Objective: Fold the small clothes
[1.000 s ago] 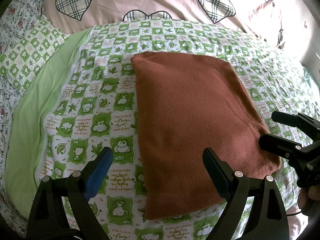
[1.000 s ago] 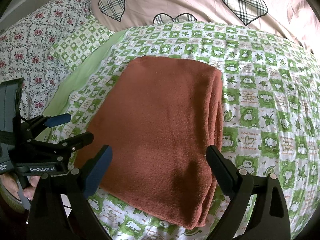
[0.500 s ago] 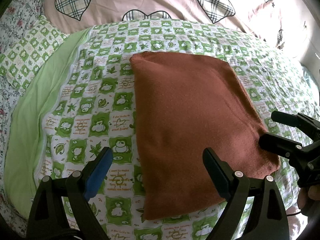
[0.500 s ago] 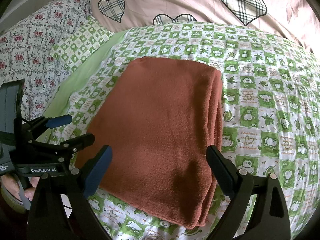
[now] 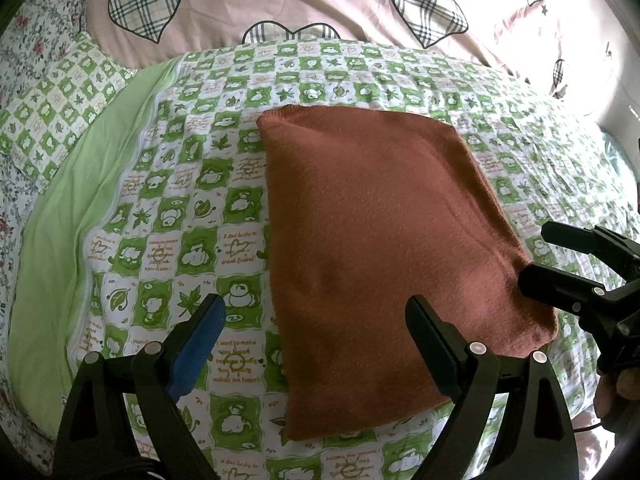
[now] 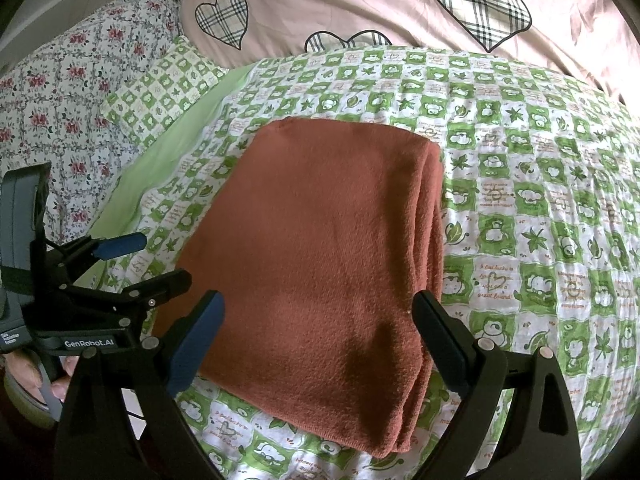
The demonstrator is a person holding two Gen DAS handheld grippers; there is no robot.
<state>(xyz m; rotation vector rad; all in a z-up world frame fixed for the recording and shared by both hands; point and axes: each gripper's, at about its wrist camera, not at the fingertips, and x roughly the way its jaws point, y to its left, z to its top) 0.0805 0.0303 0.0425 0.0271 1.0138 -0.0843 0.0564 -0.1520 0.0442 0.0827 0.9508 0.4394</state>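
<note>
Tongs, two pairs, black, hand-held. Left gripper [image 5: 312,336]: fingers spread wide apart, nothing between them; one finger carries a blue pad [image 5: 196,346], the other is plain black and hangs over the near edge of the folded cloth without a visible grip on it. Right gripper [image 6: 316,332]: fingers likewise spread wide, nothing clamped; blue-padded finger [image 6: 196,340] at the cloth's near left corner, the black finger at its near right edge

Item 1. Rust-brown garment [image 5: 384,248], knitted, folded into a neat rectangle, lying flat on the bed with its short edge toward the tongs. From the right wrist view [image 6: 320,260] its right side shows several stacked layers at the fold. Both pairs of tongs sit at its near end, one to each side

Item 2. Green-and-white checked quilt [image 5: 192,208], printed with small animals, leaves and lettering; the garment rests roughly in its middle. Plain light-green border [image 5: 60,240] runs along its left side

Item 3. Pink bedcover [image 6: 360,0] with plaid hearts, beyond the quilt at the far side of the bed

Item 4. Checked pillow [image 6: 160,84] matching the quilt, far left, beside a floral sheet [image 6: 60,92] with red blossoms

Item 5. Lettering "GenRobot.AI" on the body of the left gripper as seen from the right wrist view; part of the person's hand [image 6: 44,376] shows beneath it
</note>
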